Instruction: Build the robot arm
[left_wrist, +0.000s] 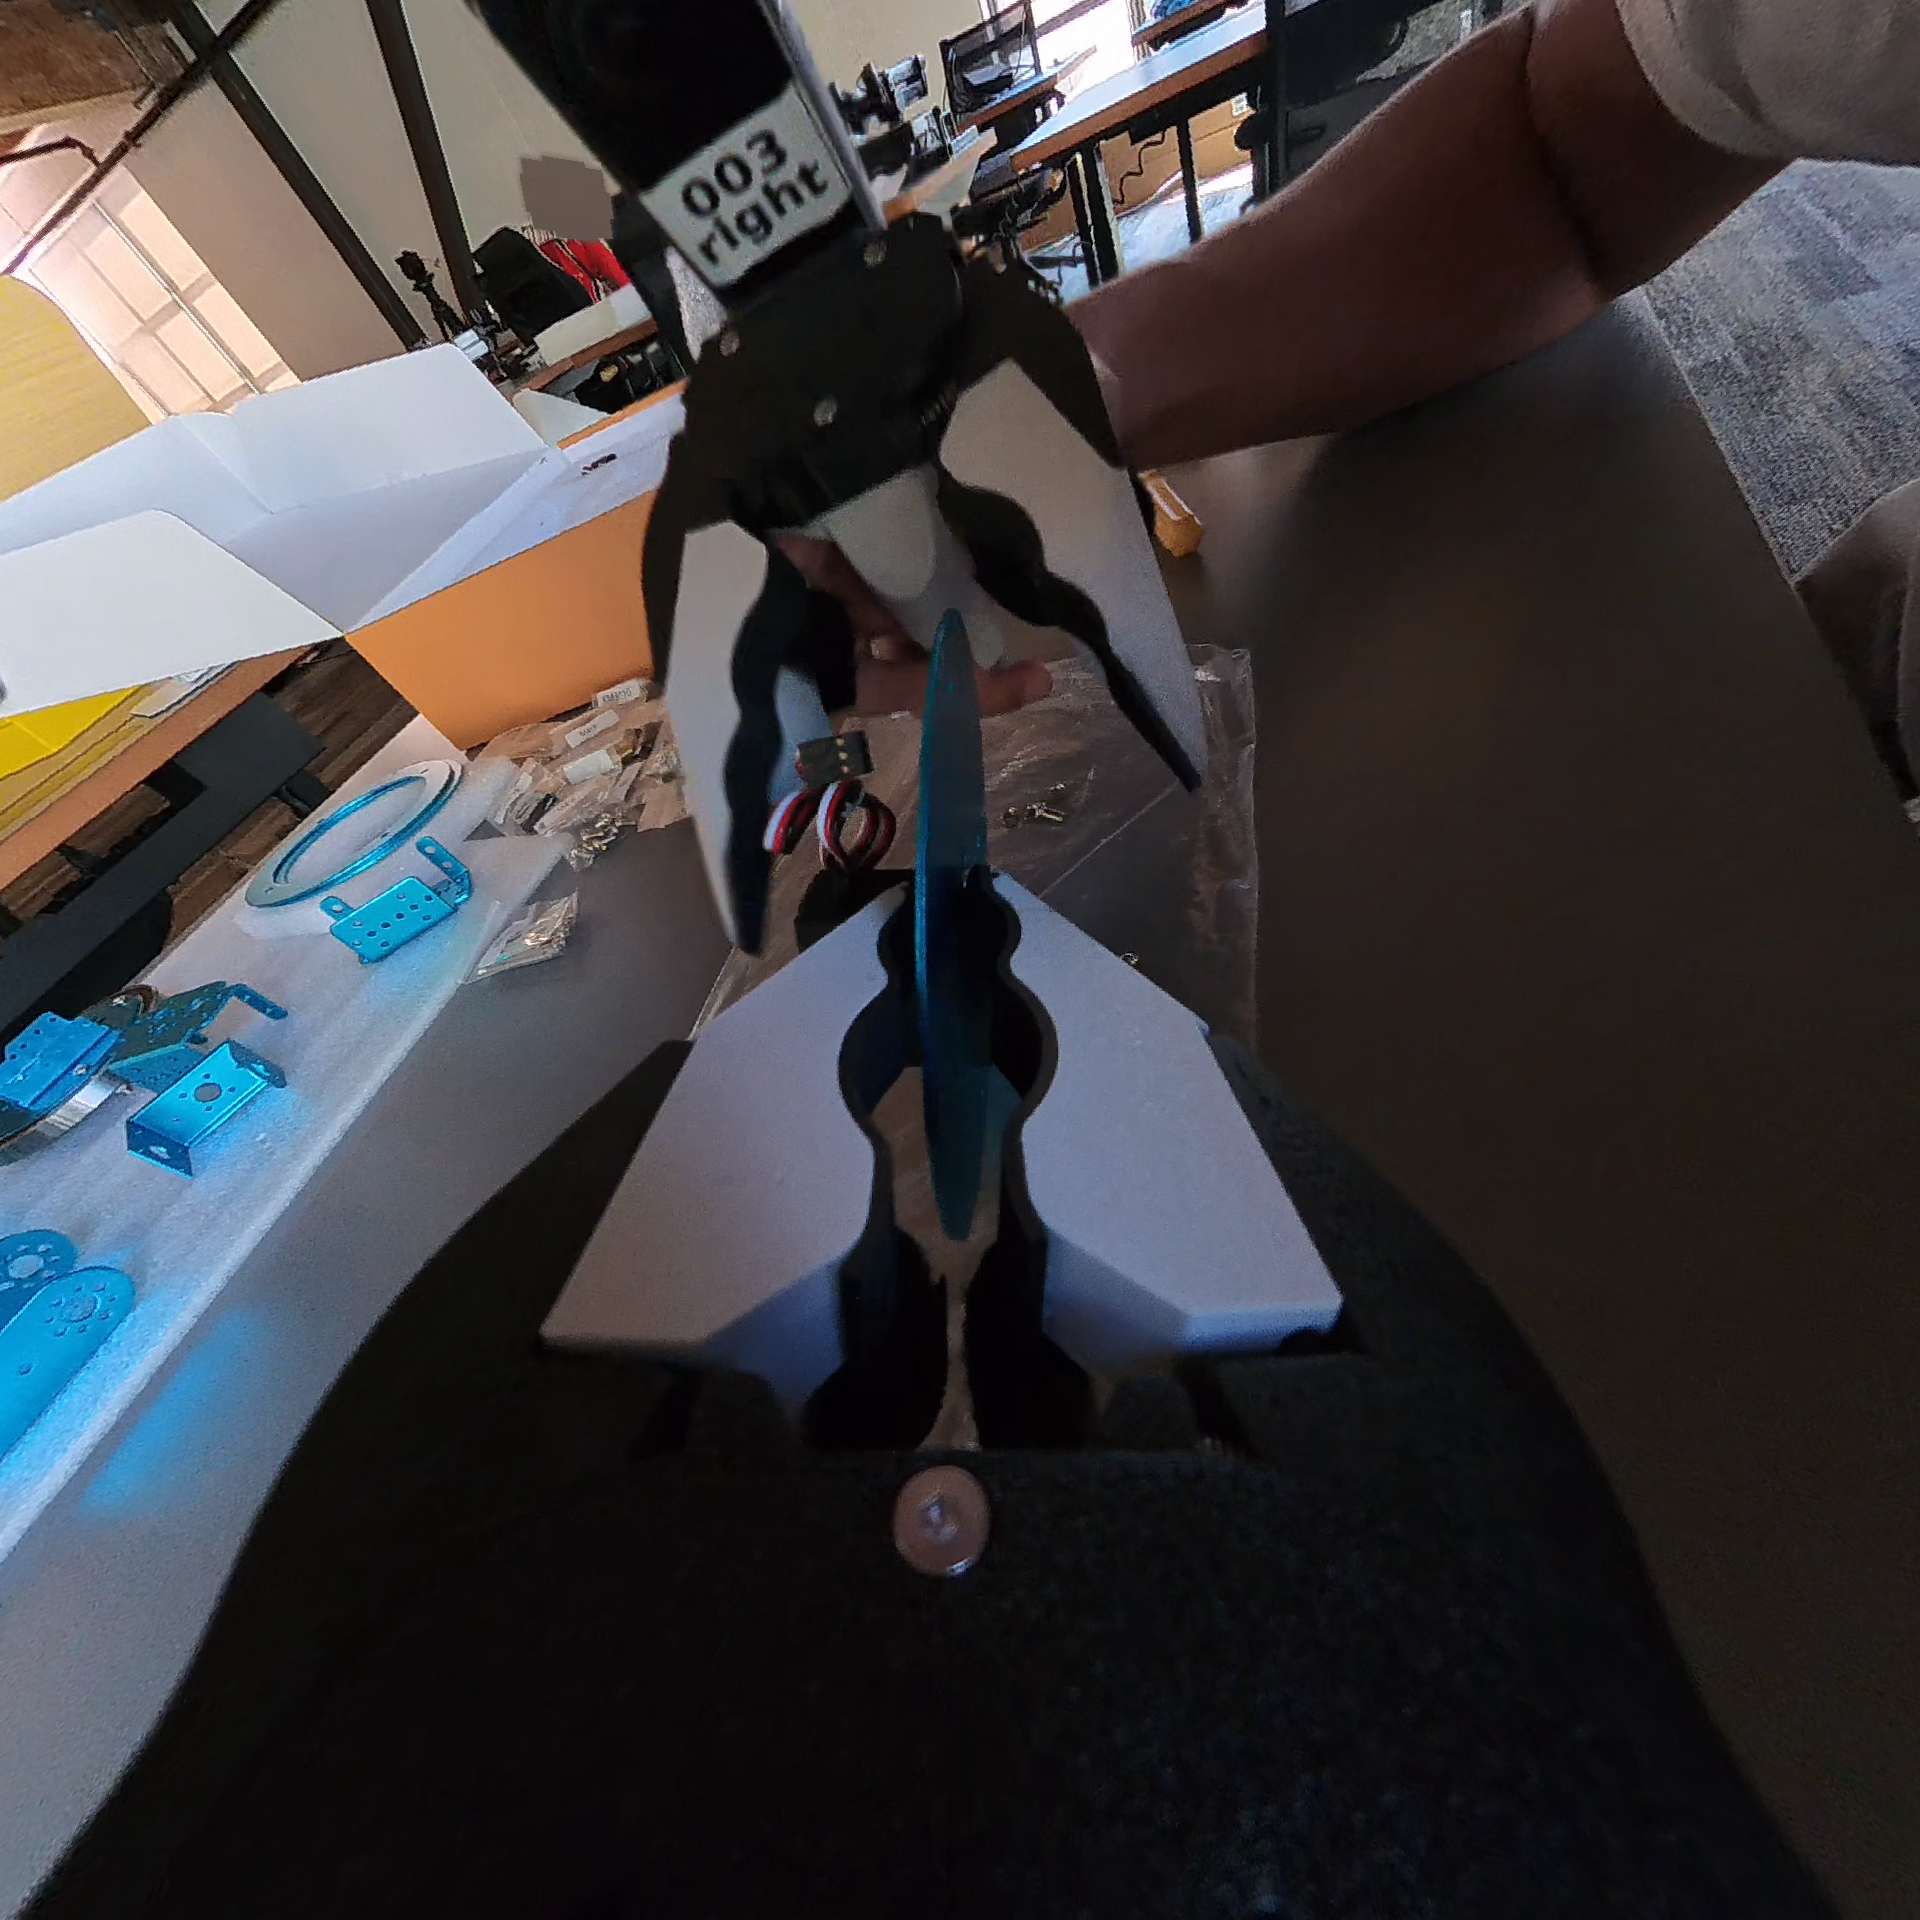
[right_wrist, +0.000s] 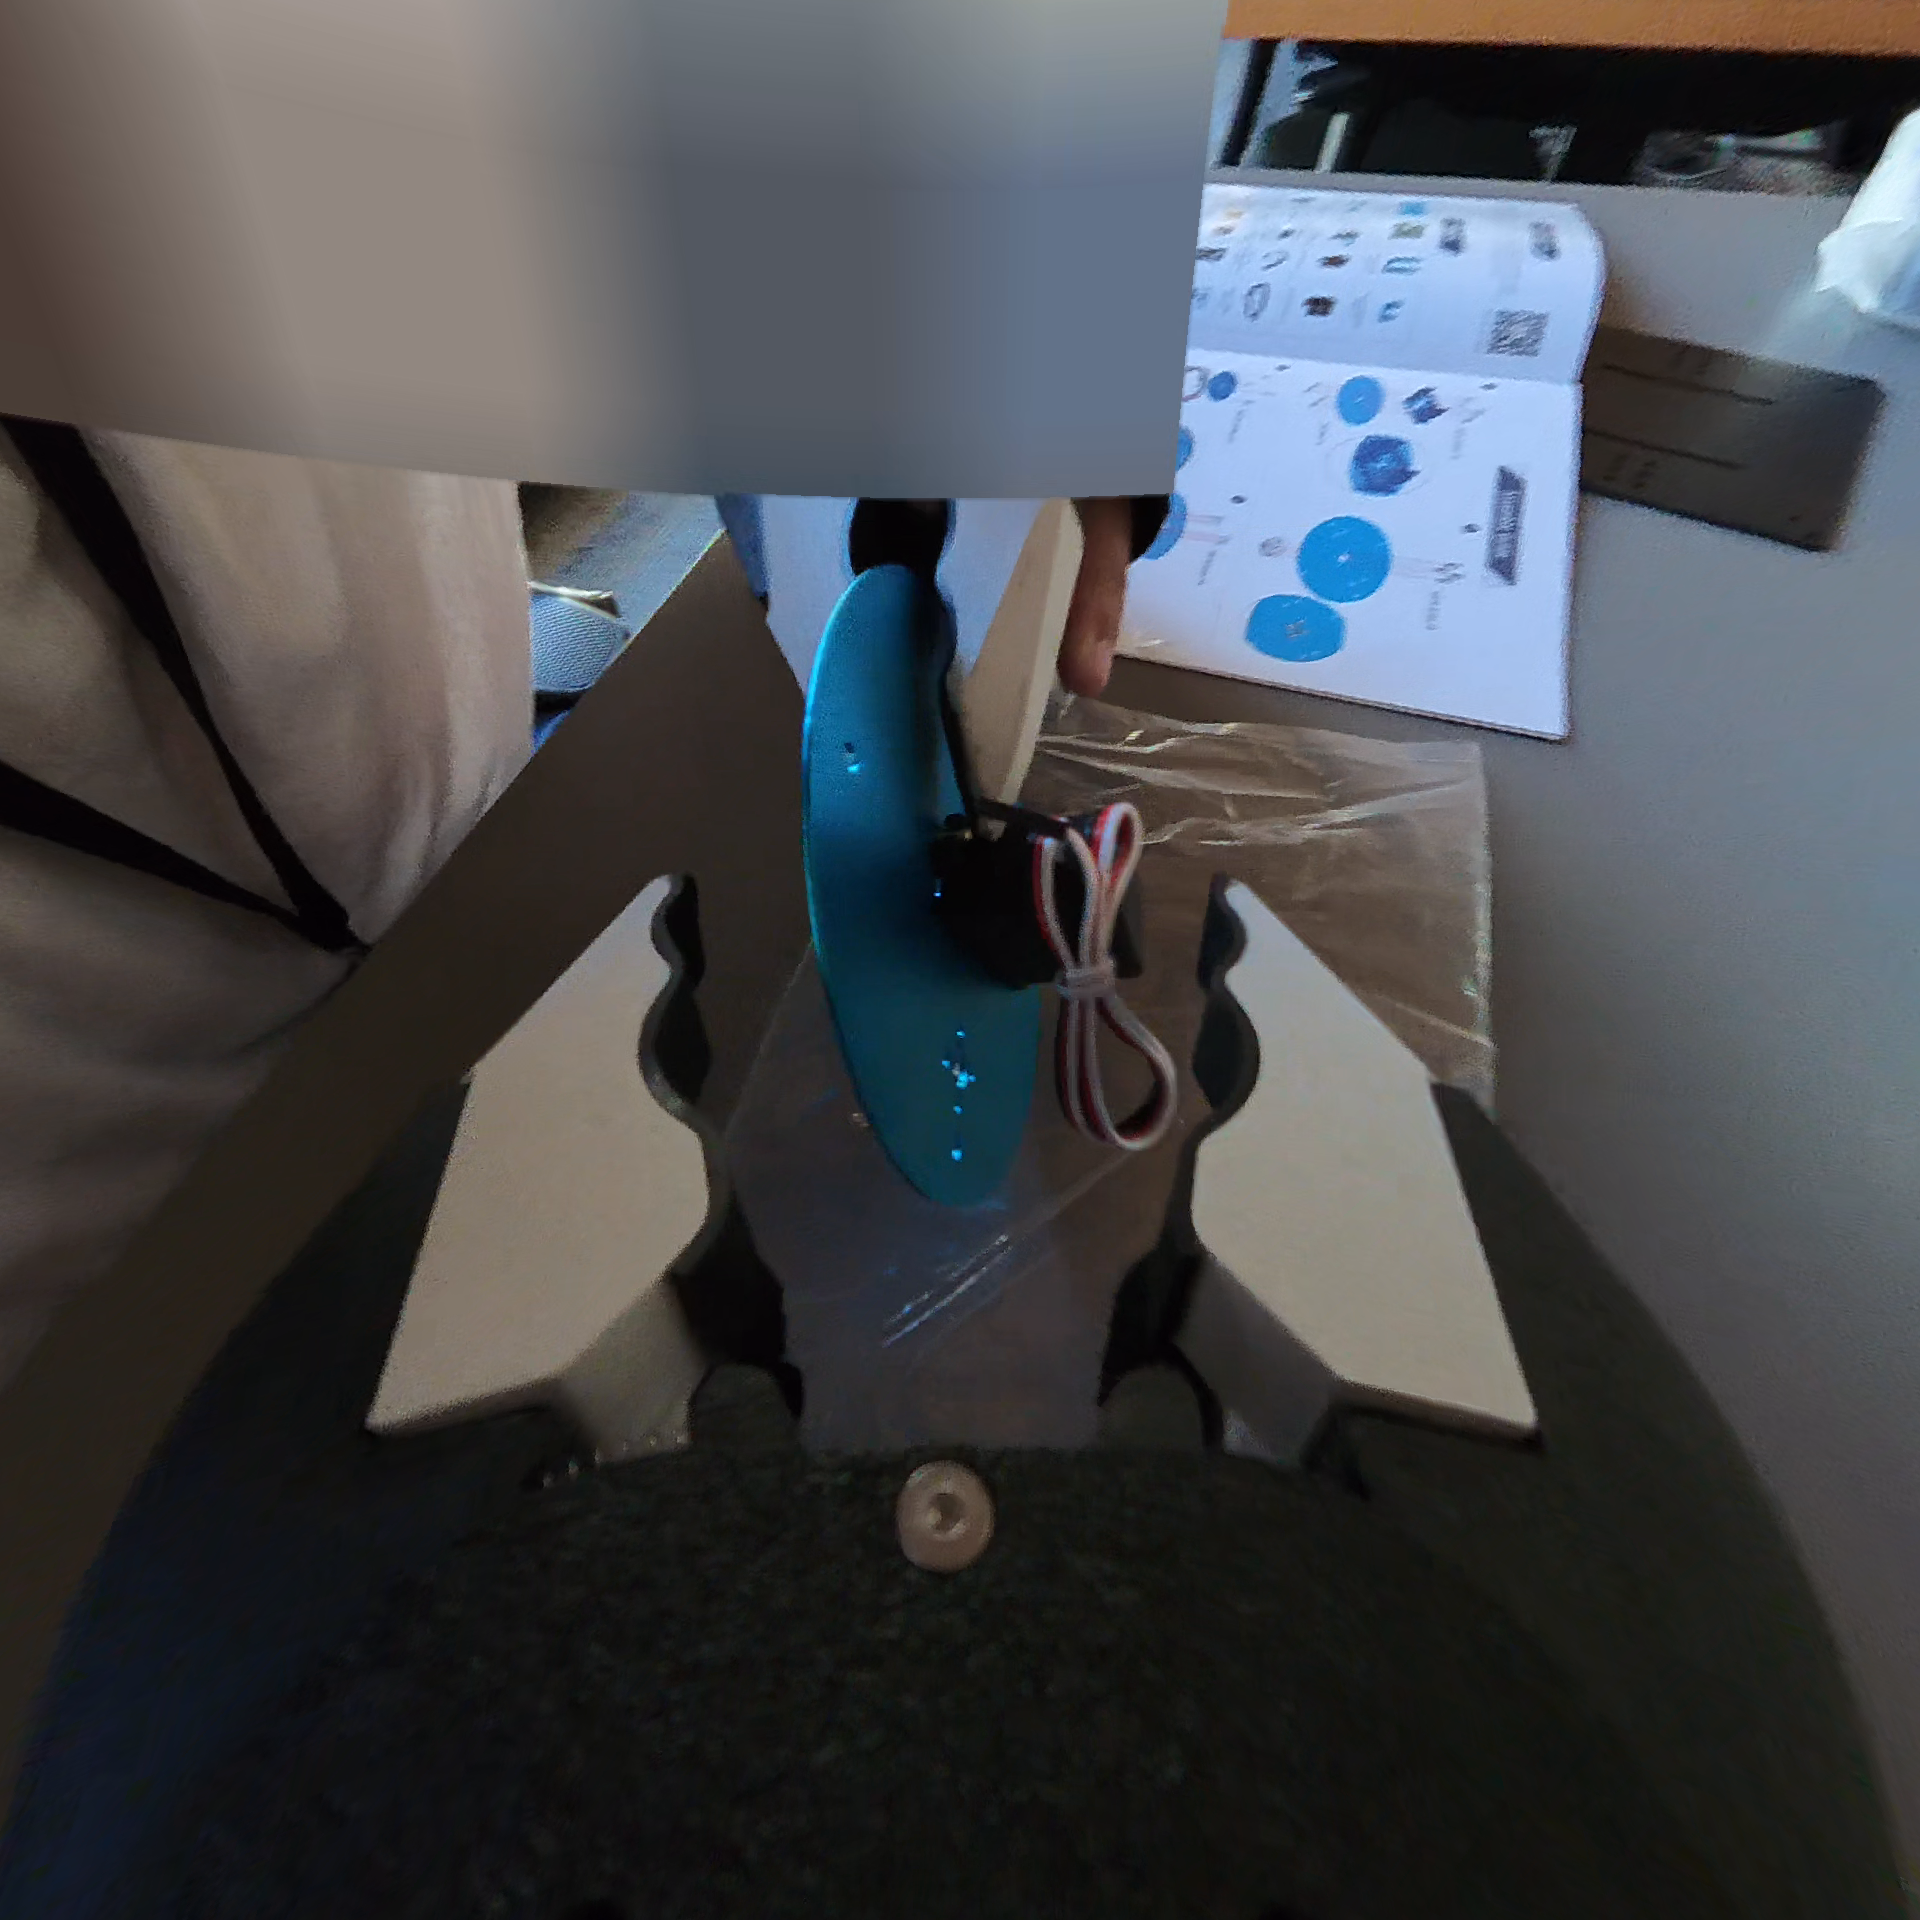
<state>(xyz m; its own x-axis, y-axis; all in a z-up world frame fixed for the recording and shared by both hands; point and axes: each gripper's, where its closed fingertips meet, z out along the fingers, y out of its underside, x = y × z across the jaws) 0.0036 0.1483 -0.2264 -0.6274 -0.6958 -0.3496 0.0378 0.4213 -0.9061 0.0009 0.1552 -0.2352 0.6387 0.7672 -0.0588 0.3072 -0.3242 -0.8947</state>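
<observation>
A blue disc (left_wrist: 951, 935) with a black servo (right_wrist: 987, 914) on one face is pinched edge-on in the left gripper (left_wrist: 951, 997), above the bench (right_wrist: 1662, 831). The right gripper (right_wrist: 945, 1039) is held spread around it, apart. The thin edge could be let slip or twist by the servo's weight; the looped wire (right_wrist: 1101, 997) could be snagged.

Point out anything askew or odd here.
The round blue metal disc stands on edge, clamped in the left gripper, a black servo on one face; its red-white-black wire loop dangles loose. The right gripper is open.
</observation>
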